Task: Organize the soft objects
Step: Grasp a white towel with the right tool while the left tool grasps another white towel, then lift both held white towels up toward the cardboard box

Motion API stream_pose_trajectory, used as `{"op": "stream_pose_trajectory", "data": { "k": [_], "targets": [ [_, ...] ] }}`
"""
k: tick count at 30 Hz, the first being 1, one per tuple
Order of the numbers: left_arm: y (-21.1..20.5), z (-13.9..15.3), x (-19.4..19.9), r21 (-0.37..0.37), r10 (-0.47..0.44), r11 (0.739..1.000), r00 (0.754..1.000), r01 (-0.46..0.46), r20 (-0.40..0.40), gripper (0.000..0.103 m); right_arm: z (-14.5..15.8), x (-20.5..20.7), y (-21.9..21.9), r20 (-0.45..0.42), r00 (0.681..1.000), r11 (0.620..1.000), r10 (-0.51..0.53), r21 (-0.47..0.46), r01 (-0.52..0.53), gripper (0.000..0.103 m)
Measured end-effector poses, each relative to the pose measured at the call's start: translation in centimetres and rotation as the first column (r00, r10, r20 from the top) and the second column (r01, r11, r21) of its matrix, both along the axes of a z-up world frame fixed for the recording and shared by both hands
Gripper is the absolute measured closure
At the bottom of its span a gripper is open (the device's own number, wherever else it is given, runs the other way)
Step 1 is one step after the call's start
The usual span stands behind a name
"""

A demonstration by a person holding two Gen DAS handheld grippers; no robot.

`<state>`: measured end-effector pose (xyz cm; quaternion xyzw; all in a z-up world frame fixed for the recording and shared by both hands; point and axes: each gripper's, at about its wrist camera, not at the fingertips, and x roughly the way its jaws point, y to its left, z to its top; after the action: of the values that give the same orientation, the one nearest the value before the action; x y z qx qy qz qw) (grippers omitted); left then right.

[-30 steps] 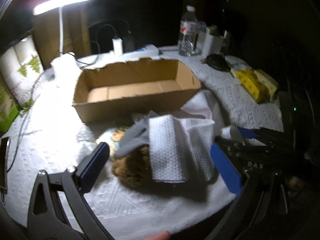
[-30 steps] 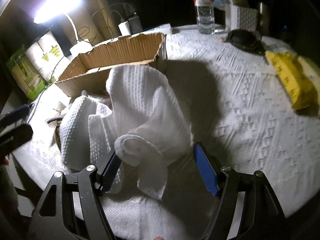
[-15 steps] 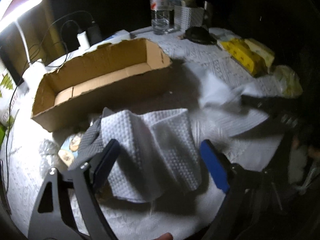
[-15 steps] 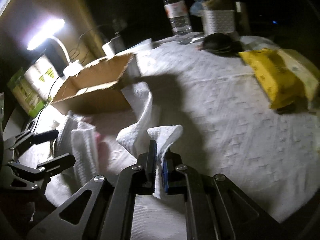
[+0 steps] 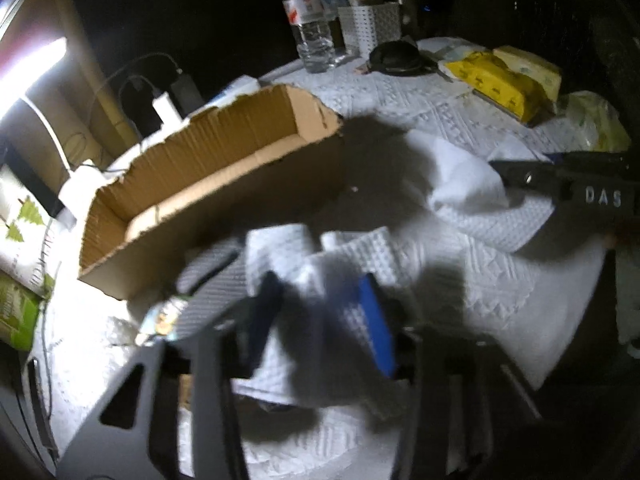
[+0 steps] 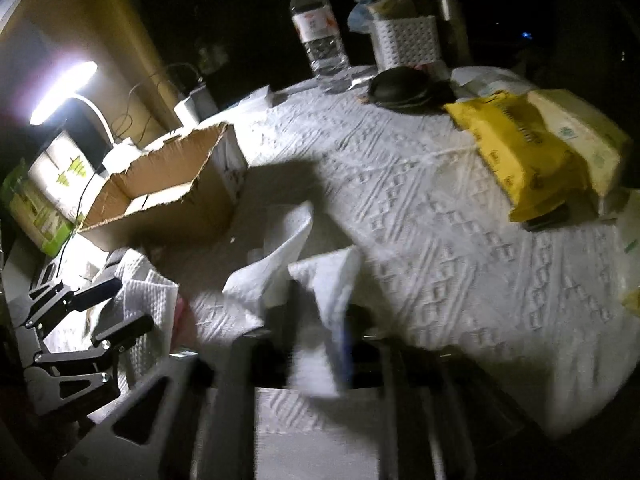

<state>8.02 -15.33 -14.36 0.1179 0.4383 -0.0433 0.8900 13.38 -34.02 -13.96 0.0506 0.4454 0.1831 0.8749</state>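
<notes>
On the worktop (image 6: 460,240), just in front of the open cardboard box (image 5: 208,184) at about ten o'clock in the left wrist view, the soft things lie in a loose heap: a white towel (image 5: 320,264) draped over a grey cloth (image 5: 212,296). The left hand-held gripper (image 5: 320,312) has just been closing with a fold of that towel between its jaws; motion blur makes it hard to say, but the pads seem to press on it. The right hand-held gripper (image 6: 316,320) has just been opening, and a second white towel (image 6: 328,292) stands bunched between its jaws, apparently no longer pinched. The danger, as I judge it, lies in the layering: a lift by one thin fold could let the towel slip out, or drag the grey cloth along with it. The box's torn rim could also catch trailing fabric at twelve o'clock, and the released towel could flop into the left gripper's way.
</notes>
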Motion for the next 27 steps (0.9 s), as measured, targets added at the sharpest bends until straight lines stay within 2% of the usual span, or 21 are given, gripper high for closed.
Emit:
{"op": "stream_pose_trajectory", "data": {
  "k": [1, 2, 4, 6, 10, 14, 16, 17, 18, 21, 24, 27],
  "targets": [
    [0.1, 0.1, 0.0, 0.001, -0.001, 1.0, 1.0, 0.001, 0.003, 0.072, -0.3, 0.1, 0.2, -0.008, 1.0, 1.0, 0.001, 0.004, -0.001, 0.054],
    [0.4, 0.2, -0.1, -0.012, -0.001, 1.0, 1.0, 0.002, 0.007, 0.073, -0.5, 0.1, 0.5, -0.019, 1.0, 1.0, 0.004, 0.005, -0.004, 0.052],
    [0.9, 0.5, -0.3, -0.034, 0.006, 0.999, 1.0, -0.005, 0.017, 0.088, -1.2, 0.3, 1.4, -0.048, 0.999, 1.0, 0.022, 0.002, -0.022, 0.048],
    [1.4, 0.9, -0.6, -0.097, -0.015, 0.995, 1.0, 0.017, 0.022, 0.091, -1.8, 0.3, 2.4, -0.073, 0.996, 0.999, 0.047, 0.003, -0.047, 0.047],
    [1.4, 1.6, -1.5, -0.135, -0.041, 0.99, 0.998, 0.046, 0.038, 0.092, -2.3, -0.2, 4.4, -0.08, 0.992, 0.995, 0.094, -0.027, -0.096, 0.047],
    [0.9, 1.9, -1.7, -0.177, -0.101, 0.979, 0.994, 0.105, 0.033, 0.092, -2.6, -0.8, 5.5, -0.03, 0.993, 0.987, 0.113, -0.109, -0.115, 0.051],
    [0.8, 1.1, -1.2, -0.177, -0.091, 0.98, 0.996, 0.089, -0.003, 0.088, -2.6, -0.6, 5.3, -0.035, 0.993, 0.988, 0.109, -0.104, -0.112, 0.083],
    [0.8, 0.6, -0.8, -0.161, -0.078, 0.984, 0.997, 0.073, -0.027, 0.086, -2.6, -0.8, 5.0, -0.038, 0.993, 0.99, 0.108, -0.087, -0.111, 0.087],
    [0.7, 0.0, -0.4, -0.146, -0.067, 0.988, 0.996, 0.058, -0.054, 0.078, -2.6, -0.8, 4.7, -0.038, 0.994, 0.991, 0.102, -0.079, -0.105, 0.091],
    [0.6, -0.5, -0.2, -0.155, -0.069, 0.986, 0.996, 0.058, -0.064, 0.071, -2.3, -1.0, 4.0, -0.038, 0.996, 0.994, 0.077, -0.079, -0.08, 0.093],
    [-0.4, -1.1, 0.0, -0.165, -0.113, 0.982, 0.989, 0.096, -0.095, 0.028, -1.9, -1.1, 3.2, -0.032, 0.998, 0.995, 0.058, -0.076, -0.061, 0.093],
    [-1.6, -2.0, 0.0, -0.114, -0.11, 0.989, 0.989, 0.098, -0.104, 0.026, -1.4, -0.9, 2.2, -0.02, 0.999, 0.997, 0.038, -0.069, -0.039, 0.093]
  ]
}}
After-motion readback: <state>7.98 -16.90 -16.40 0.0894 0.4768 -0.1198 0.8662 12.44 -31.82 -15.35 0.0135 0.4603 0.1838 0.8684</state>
